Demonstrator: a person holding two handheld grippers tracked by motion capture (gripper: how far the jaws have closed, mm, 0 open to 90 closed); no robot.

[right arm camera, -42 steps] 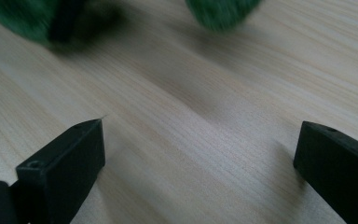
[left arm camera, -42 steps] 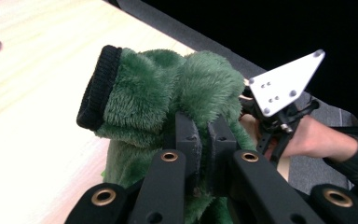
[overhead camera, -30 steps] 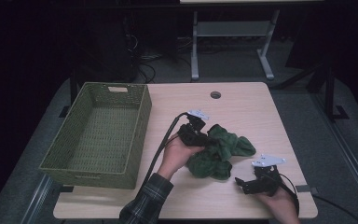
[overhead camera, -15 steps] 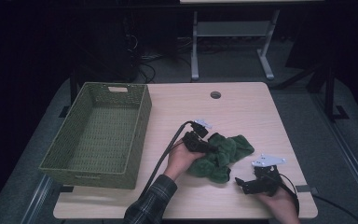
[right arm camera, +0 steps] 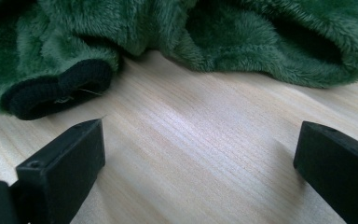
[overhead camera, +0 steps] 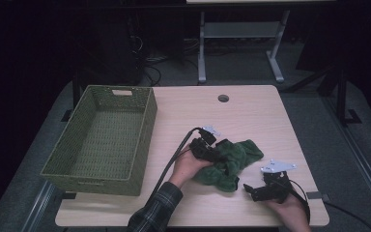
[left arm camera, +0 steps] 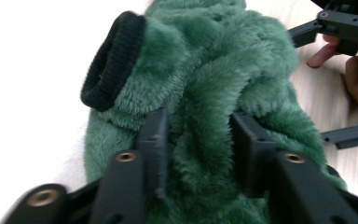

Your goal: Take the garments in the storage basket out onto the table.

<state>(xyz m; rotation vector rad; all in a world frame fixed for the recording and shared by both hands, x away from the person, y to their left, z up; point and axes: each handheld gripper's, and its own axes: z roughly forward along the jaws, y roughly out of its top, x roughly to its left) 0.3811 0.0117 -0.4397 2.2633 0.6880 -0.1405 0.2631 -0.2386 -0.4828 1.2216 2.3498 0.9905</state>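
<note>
Garment [overhead camera: 232,159] lies mid-worktop [overhead camera: 251,116]; left hand-held gripper [left arm camera: 198,140], jaws just opening, straddles its fold; right hand-held gripper [right arm camera: 198,154] gapes empty beside its cuff [right arm camera: 58,91].

Left hand-held gripper [overhead camera: 211,153]: held in left hand [overhead camera: 187,166], plaid-sleeved forearm entering from bottom edge, angled up and right. Jaws have just been opening; now partly apart, fleece bunched between them, pads at its sides. Right hand-held gripper [overhead camera: 251,191]: low in right hand [overhead camera: 287,208] near bottom edge, pointing left, level. Jaws spread wide, nothing between them.
</note>
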